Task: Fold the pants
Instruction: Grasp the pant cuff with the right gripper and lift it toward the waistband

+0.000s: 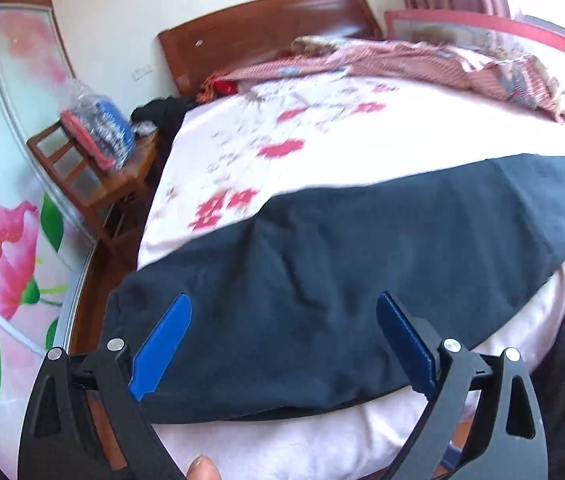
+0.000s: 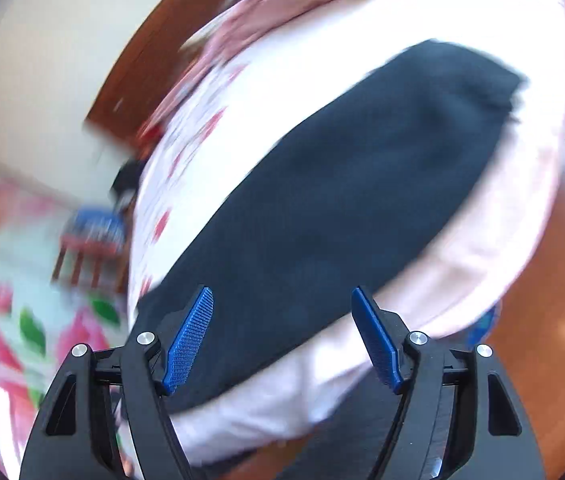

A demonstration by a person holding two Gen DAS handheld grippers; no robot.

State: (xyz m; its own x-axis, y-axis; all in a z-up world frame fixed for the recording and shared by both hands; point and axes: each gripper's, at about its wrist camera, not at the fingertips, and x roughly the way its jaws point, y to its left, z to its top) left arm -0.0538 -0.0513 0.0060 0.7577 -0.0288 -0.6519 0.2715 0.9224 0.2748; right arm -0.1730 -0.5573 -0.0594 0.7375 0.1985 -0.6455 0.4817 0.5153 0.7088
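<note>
Pants: a dark navy cloth garment, folded lengthwise into a long strip, lies across the near part of the white bedsheet with red flower print. The left gripper, blue-padded, stands wide with nothing between its jaws, over the strip's left end. The right gripper is likewise spread and empty. Its view is motion-blurred; the sheet's print and the far bedding cannot be made out. Left of the bed, a wooden chair carries a plastic-wrapped bundle, contents unclear. A fingertip is cut off at the bottom edge.
</note>
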